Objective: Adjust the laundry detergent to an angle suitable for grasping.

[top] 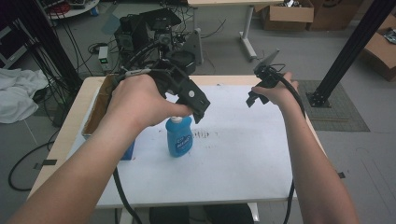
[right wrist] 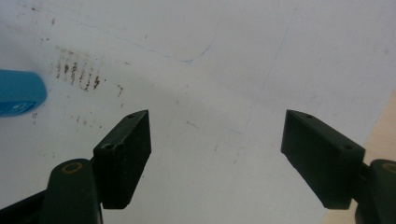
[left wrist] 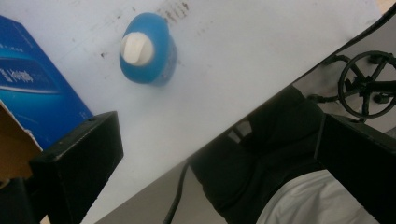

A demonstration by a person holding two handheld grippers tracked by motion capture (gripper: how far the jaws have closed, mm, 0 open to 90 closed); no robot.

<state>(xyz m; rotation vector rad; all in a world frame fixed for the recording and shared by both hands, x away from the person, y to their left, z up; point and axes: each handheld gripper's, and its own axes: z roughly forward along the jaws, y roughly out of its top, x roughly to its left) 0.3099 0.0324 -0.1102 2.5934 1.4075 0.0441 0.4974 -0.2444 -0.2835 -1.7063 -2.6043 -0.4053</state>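
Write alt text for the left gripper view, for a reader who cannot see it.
A blue bottle with a white cap stands on a white table, seen from above between the left gripper's two wide-open black jaws. A blue box sits at the left edge, beside the bottle but apart from it.

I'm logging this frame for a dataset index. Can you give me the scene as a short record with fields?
surface: white table
bottle: blue bottle with white cap, upright, near the table's middle
box: blue carton at the table's left edge
left tool: open, above the bottle, holding nothing
right tool: open, over bare table, holding nothing
marks: brown smudges beside the bottle
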